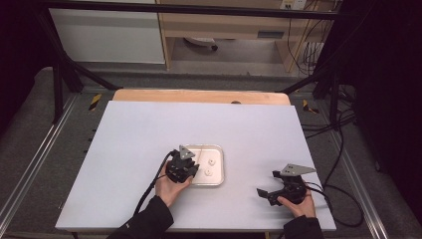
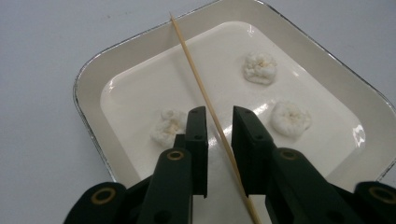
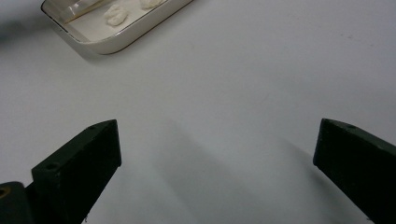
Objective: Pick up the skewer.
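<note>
A cream tray (image 2: 88,79) with a metal rim holds three white dough-like lumps (image 2: 260,67) and a thin wooden skewer (image 2: 196,70) that lies slantwise across it. My left gripper (image 2: 219,116) hovers over the tray's near part. Its jaws stand a little apart on either side of the skewer, with a gap on each side, so it is open. In the high view the left gripper (image 1: 194,169) sits at the tray's (image 1: 221,164) left side. My right gripper (image 1: 267,183) rests low at the table's front right, jaws wide open (image 3: 217,140) over bare white table.
The white tabletop (image 1: 149,129) spreads out around the tray. A wooden strip (image 1: 199,95) borders its far edge. Black frame bars and cables (image 1: 338,149) run along the right side. The tray's corner (image 3: 116,44) appears at the top left of the right gripper view.
</note>
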Demonstrator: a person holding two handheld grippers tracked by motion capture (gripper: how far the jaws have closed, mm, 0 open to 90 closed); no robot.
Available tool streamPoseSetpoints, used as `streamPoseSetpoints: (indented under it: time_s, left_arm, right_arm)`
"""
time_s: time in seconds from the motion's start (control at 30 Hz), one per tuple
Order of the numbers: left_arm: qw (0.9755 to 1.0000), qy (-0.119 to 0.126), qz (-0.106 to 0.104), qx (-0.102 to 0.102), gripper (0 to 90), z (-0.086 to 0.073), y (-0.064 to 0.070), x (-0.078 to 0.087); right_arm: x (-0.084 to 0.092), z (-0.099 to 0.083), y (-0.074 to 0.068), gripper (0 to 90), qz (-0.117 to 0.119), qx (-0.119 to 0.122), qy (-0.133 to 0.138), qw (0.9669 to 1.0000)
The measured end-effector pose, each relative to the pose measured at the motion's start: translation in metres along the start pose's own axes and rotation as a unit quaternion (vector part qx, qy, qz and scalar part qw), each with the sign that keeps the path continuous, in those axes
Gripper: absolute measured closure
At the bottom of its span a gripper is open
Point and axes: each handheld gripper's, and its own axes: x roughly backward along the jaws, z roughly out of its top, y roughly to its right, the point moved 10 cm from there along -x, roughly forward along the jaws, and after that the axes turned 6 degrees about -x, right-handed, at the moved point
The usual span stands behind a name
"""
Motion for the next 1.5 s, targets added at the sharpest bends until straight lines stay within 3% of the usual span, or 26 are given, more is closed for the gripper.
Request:
streamPoseSetpoints:
  time_s: [0.47, 0.67, 0.97, 1.13, 1.5]
  left_arm:
    - [0.9999, -0.003, 0.013, 0.006, 83.2, -0.001, 0.006, -0.008]
    - [0.9994, 0.002, 0.029, 0.019, 85.1, -0.002, 0.006, -0.008]
    - [0.9988, 0.010, 0.030, 0.038, 88.8, -0.003, 0.002, -0.007]
    - [0.9985, 0.033, 0.027, 0.034, 88.8, 0.003, 0.002, 0.000]
    - [0.9991, 0.043, 0.004, 0.003, 88.7, 0.002, 0.001, 0.016]
  right_arm:
    - [0.000, 0.000, 0.000, 1.6, 0.002, 0.002, 0.000, 1.0000]
    - [0.000, 0.000, 0.000, 1.6, 0.002, 0.002, 0.001, 1.0000]
    - [-0.001, -0.001, -0.001, 1.6, 0.003, 0.000, -0.003, 1.0000]
    - [-0.001, 0.000, -0.001, 1.6, 0.003, 0.001, -0.001, 1.0000]
    - [-0.001, -0.001, -0.001, 1.5, 0.002, 0.001, -0.004, 1.0000]
